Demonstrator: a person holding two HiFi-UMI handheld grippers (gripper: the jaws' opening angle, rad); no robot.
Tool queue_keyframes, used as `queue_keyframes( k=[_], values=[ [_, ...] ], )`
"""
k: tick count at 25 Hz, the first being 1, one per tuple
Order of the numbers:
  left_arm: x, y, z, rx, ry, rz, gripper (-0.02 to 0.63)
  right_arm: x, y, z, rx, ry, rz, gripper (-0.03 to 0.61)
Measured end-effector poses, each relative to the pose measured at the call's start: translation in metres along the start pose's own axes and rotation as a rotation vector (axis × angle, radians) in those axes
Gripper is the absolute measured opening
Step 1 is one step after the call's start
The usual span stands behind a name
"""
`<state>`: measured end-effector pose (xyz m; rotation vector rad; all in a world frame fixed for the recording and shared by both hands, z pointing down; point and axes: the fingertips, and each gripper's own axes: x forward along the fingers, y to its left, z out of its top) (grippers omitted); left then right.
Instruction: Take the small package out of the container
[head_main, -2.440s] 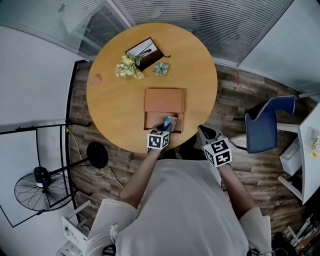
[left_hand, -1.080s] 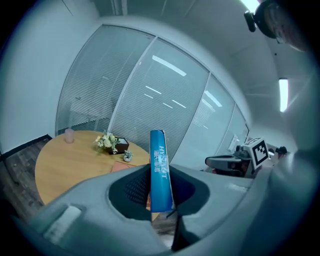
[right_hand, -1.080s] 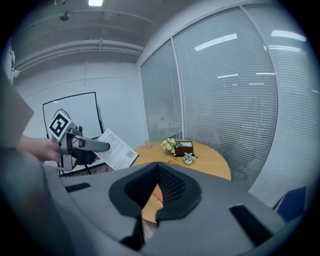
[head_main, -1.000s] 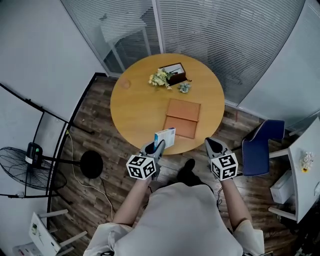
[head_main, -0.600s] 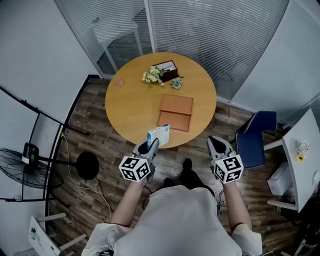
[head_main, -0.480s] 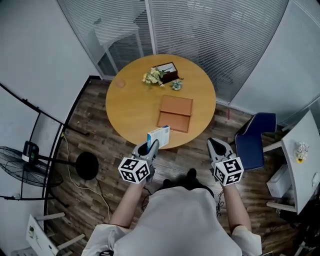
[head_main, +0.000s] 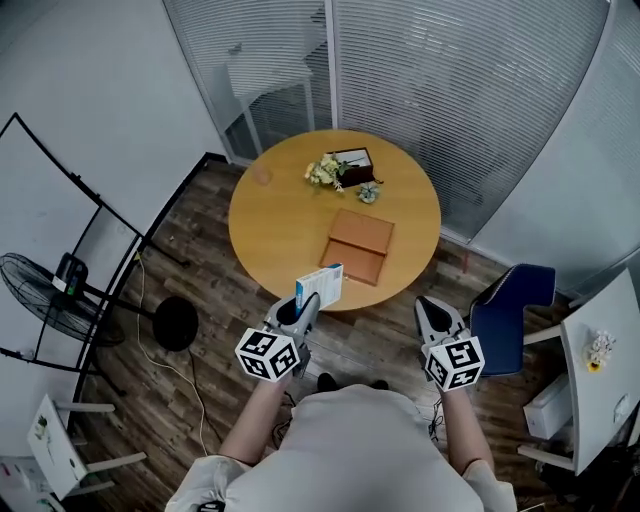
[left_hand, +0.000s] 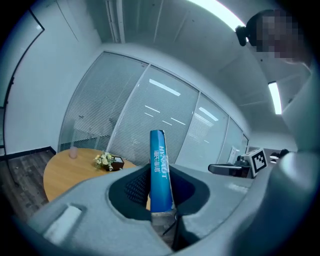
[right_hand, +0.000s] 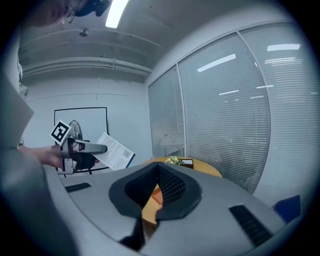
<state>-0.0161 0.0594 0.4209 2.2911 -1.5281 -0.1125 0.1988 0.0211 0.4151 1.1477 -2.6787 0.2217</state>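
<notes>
In the head view my left gripper (head_main: 304, 299) hangs just in front of the round wooden table's (head_main: 275, 215) near edge. It is shut on the small white and blue package (head_main: 321, 286), which stands upright in it. The left gripper view shows the package's blue edge (left_hand: 160, 170) clamped between the jaws. The flat brown container (head_main: 359, 246) lies on the table, apart from the package. To the right, my right gripper (head_main: 429, 309) is off the table, its jaws together with nothing in them (right_hand: 157, 172). The right gripper view also shows the package (right_hand: 116, 152) at the left.
A small bunch of flowers (head_main: 326, 171) and a dark tray (head_main: 355, 162) sit at the table's far side. A blue chair (head_main: 512, 300) stands to the right. A fan (head_main: 55, 298) and a black stand base (head_main: 176, 322) are at the left. Glass walls with blinds lie behind.
The left gripper has lifted the package out of the container and drawn it back past the table's near edge. The view has pulled back from the table; over the last second both grippers barely moved.
</notes>
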Motion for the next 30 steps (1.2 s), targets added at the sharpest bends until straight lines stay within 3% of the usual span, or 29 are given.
queue_keyframes(
  k=[9, 30],
  values=[
    [-0.001, -0.016, 0.003, -0.004, -0.030, 0.050, 0.075, -0.012, -0.018, 0.022, -0.059, -0.059, 0.025, 0.003],
    [0.001, -0.025, -0.003, -0.019, -0.030, 0.078, 0.075, -0.013, -0.023, 0.033, -0.071, -0.084, 0.060, 0.003]
  ],
)
